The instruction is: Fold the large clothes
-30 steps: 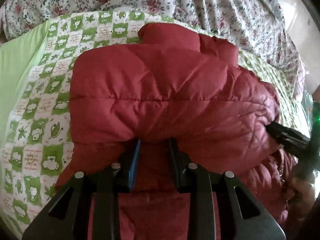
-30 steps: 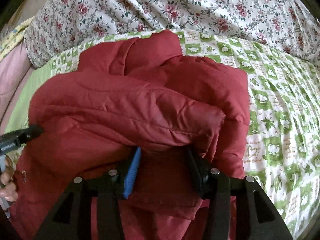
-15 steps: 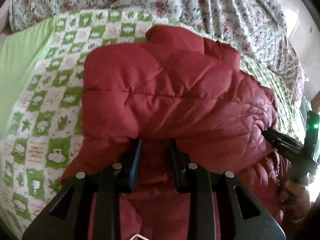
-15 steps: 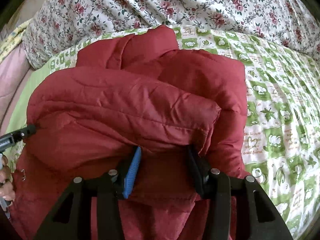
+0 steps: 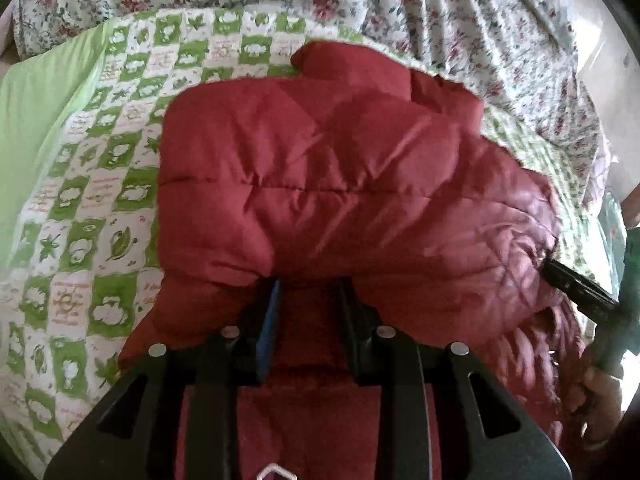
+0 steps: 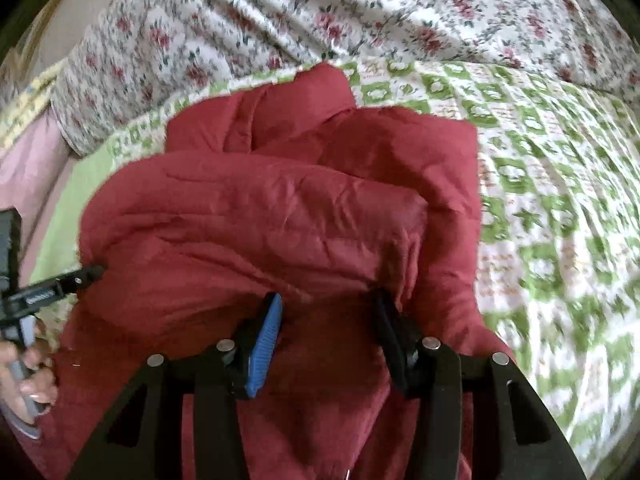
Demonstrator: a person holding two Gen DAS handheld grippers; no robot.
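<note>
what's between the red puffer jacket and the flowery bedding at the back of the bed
A strip of the green-and-white checked quilt separates the red jacket from the floral bedding. Nothing else lies there; both wrist views show it.

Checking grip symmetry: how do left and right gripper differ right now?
The left gripper has its fingers set narrower on the red jacket; the right gripper stands visibly wider. The left works the jacket's side near the plain green sheet, the right the side by the checked quilt. Both have fingertips tucked under a folded layer.

Soft daylight, glare at right edge, fisheye bending, motion blur on bedding
</note>
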